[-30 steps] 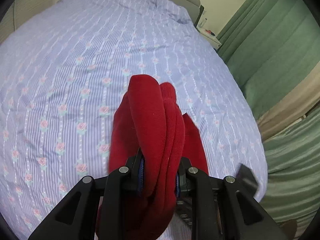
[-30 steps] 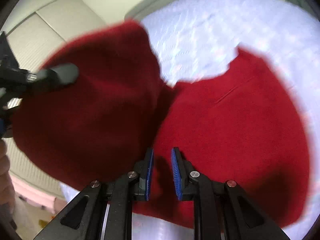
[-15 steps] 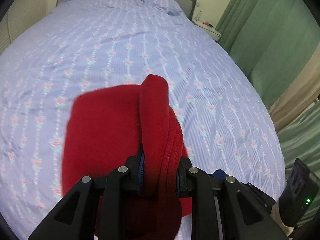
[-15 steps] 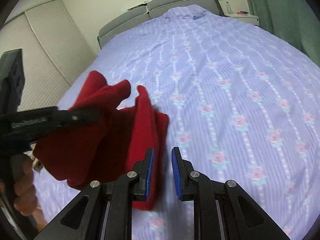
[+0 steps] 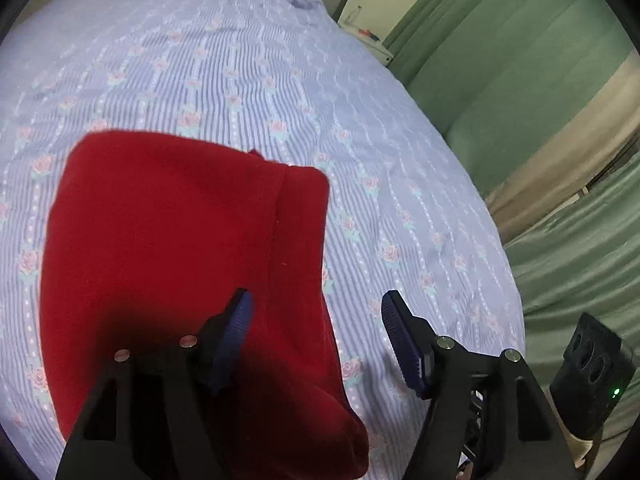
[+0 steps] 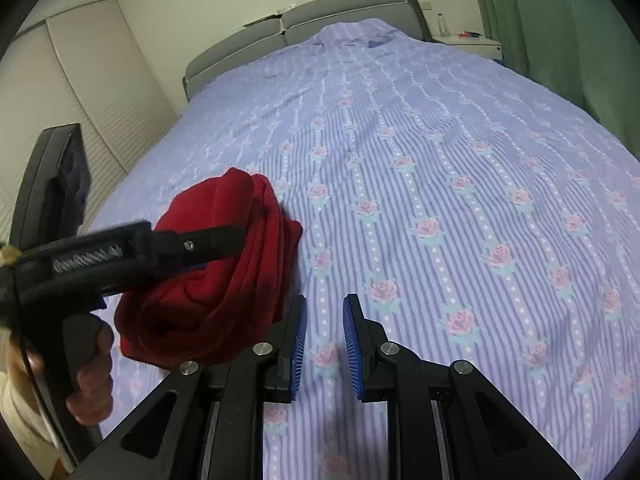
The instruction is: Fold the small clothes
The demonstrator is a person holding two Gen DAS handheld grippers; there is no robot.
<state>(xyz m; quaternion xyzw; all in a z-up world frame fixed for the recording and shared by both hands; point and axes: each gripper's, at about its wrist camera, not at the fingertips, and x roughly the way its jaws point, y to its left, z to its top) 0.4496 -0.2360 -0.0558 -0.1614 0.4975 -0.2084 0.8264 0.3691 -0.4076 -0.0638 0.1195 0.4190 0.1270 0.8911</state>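
Note:
A red garment (image 5: 172,248) lies folded in a rough rectangle on the lilac flowered bedspread (image 5: 280,80). My left gripper (image 5: 316,320) is open and empty just above the garment's near right edge; its left finger is over the cloth, its right finger over the bedspread. In the right wrist view the garment (image 6: 224,280) looks like a bunched red pile at the left, with the left gripper's body (image 6: 132,252) across it. My right gripper (image 6: 324,340) stands a little to the right of the pile, its jaws a narrow gap apart and holding nothing.
The bedspread (image 6: 440,200) stretches back to a grey headboard (image 6: 320,20). Green curtains (image 5: 540,80) hang along the right side. A white nightstand (image 6: 468,42) stands by the headboard. A white wardrobe (image 6: 80,80) is at the left.
My left gripper has opened and let go of the red garment, which now lies flat on the bed. My right gripper has stayed beside it, empty.

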